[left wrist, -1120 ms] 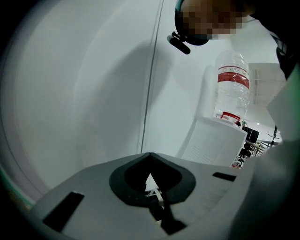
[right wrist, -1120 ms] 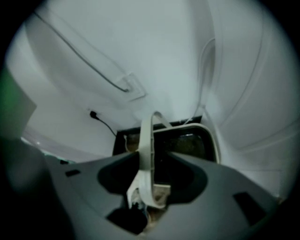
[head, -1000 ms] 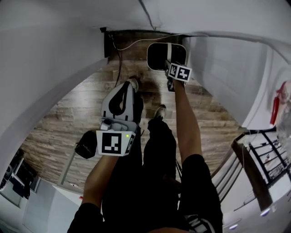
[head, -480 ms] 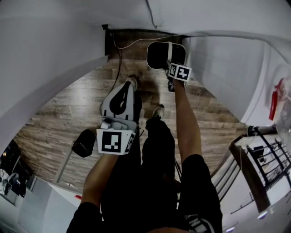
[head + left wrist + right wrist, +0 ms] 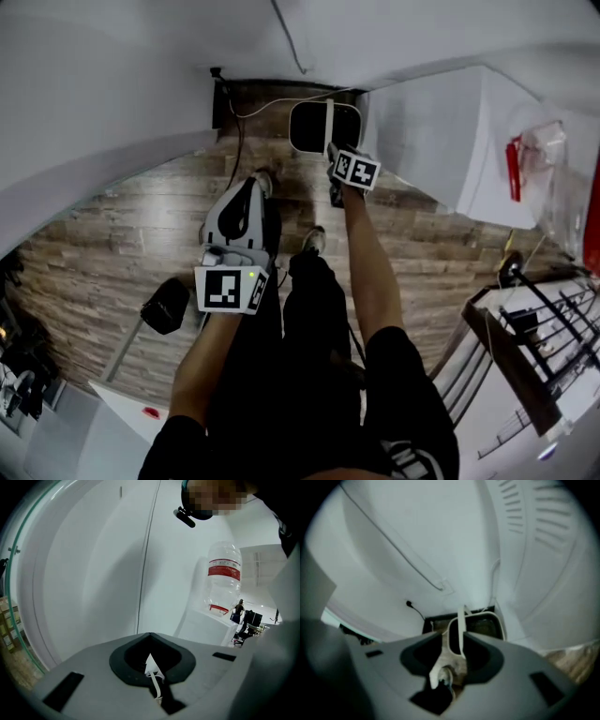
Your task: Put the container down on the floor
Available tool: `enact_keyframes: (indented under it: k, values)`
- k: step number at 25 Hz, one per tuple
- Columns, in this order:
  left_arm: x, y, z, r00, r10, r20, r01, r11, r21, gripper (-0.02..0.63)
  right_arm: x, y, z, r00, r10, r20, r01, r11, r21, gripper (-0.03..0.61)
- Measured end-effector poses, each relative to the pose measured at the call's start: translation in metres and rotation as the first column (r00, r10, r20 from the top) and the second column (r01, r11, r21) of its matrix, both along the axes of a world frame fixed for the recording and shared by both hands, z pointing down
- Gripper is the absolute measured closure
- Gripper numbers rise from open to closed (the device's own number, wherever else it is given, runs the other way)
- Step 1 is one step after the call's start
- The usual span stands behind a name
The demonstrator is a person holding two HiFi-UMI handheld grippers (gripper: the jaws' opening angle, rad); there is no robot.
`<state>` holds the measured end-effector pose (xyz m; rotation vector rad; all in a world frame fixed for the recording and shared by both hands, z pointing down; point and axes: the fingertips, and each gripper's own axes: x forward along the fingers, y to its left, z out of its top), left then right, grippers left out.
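Observation:
The container (image 5: 323, 127), a dark bin with a white rim and an upright white handle, stands on the wood floor (image 5: 141, 234) beside the white wall. My right gripper (image 5: 330, 150) hangs just above its near edge, pointing steeply down. In the right gripper view the handle (image 5: 461, 630) shows in the gap of the right gripper (image 5: 453, 637). Its jaws have just been closing a little, but the pads do not press on the handle. My left gripper (image 5: 251, 183) is over the person's feet, jaws together with nothing held. In its own view the left gripper (image 5: 150, 637) faces a white wall.
A black cable (image 5: 234, 122) runs down the wall to the floor left of the container. A white cabinet (image 5: 441, 141) stands right of it. A large water bottle (image 5: 224, 576) stands on a white unit. A black round object (image 5: 166, 305) lies at left, a black rack (image 5: 544, 328) at right.
Both grippers have risen. The right gripper has drawn up and away from the container, which stays on the floor. The head view has swung, showing more of the white cabinet.

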<state>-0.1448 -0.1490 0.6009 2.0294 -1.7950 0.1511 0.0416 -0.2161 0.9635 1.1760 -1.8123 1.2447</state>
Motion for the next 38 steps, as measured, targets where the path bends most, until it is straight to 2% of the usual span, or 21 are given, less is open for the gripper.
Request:
enact_keyframes:
  k: [1,3,10,15,19,22,28,34,38]
  values:
    - [0.002,0.004,-0.008,1.0,-0.004,0.001,0.004,1.0,0.012,0.586,0.002,0.0,-0.016,1.0,0.011,0.016,-0.012,1.0,0.019,0.442]
    - [0.009,0.016,-0.025,1.0,-0.004,0.007,0.004,1.0,0.03,0.586,0.004,0.007,-0.046,0.998,0.023,0.05,-0.026,0.998,0.049,0.469]
    - [0.04,0.062,-0.099,0.998,0.014,0.058,-0.019,0.996,0.09,0.586,0.024,0.045,-0.168,0.988,0.045,0.15,-0.067,0.987,0.143,0.505]
    - [0.072,0.104,-0.151,0.999,0.0,0.05,-0.005,0.995,0.104,0.586,0.052,0.097,-0.248,0.983,0.023,0.181,-0.06,0.978,0.199,0.529]
    - [0.088,0.125,-0.18,0.998,-0.003,0.06,-0.004,0.994,0.112,0.586,0.055,0.114,-0.307,0.981,-0.036,0.19,-0.013,0.967,0.254,0.534]
    - [0.101,0.137,-0.203,0.997,0.018,0.072,-0.026,0.993,0.118,0.586,0.063,0.123,-0.355,0.978,-0.048,0.202,-0.017,0.951,0.309,0.537]
    - [0.102,0.144,-0.251,0.994,0.054,0.097,-0.071,0.98,0.185,0.586,0.08,0.131,-0.46,0.974,-0.028,0.226,-0.082,0.883,0.463,0.54]
    - [0.085,0.147,-0.285,0.991,0.08,0.108,-0.103,0.969,0.225,0.586,0.081,0.156,-0.55,0.987,-0.032,0.156,-0.07,0.795,0.602,0.545]
    - [0.074,0.149,-0.303,0.986,0.098,0.135,-0.13,0.96,0.248,0.586,0.063,0.177,-0.597,0.99,-0.072,0.119,-0.03,0.725,0.688,0.545]
